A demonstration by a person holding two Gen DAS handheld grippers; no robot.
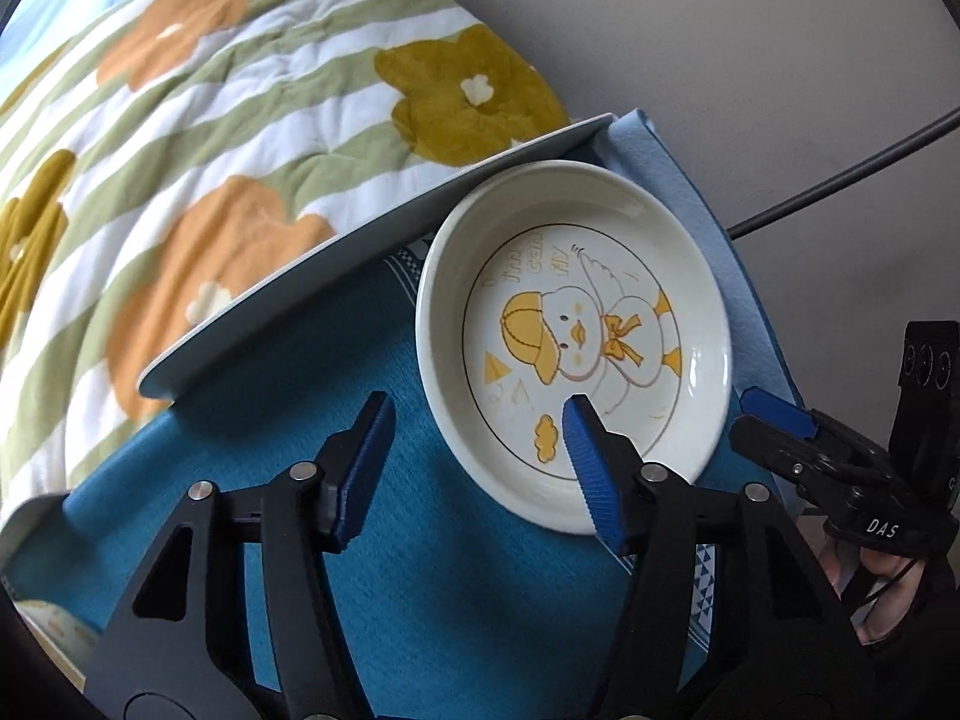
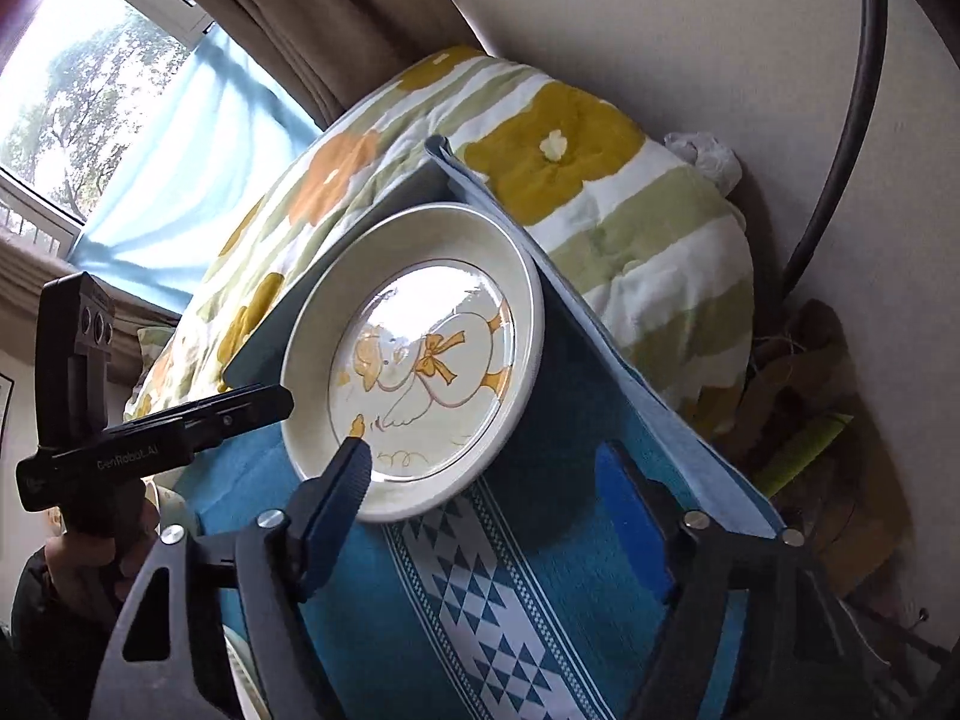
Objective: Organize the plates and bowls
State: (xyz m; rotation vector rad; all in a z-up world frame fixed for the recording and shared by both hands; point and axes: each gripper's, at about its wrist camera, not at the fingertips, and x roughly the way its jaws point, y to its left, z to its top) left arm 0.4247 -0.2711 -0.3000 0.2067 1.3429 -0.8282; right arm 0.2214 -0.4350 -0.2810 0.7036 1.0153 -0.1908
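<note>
Beside the flowered quilt [image 1: 240, 138], on a blue woven cloth [image 1: 336, 396] over the worktop, lies the duck plate [image 1: 576, 348], the landmark for everything else. It rests flat, face up, and being round it has no long axis; the printed duck stands with its head toward the quilt side and its feet toward the pale blue cloth edge [image 1: 690, 192]. A grey tray's [image 1: 372, 240] rim runs just behind the plate.

Sorting looks barely begun: this plate sits alone, unstacked, and only a sliver of another dish shows at the near left corner.

Left hand-held gripper [image 1: 474, 462] is about half open, one pad over the plate's near rim, the other off the plate; it holds nothing. Right hand-held gripper [image 2: 486, 486] is likewise part open and empty, one finger at the plate's rim.
</note>
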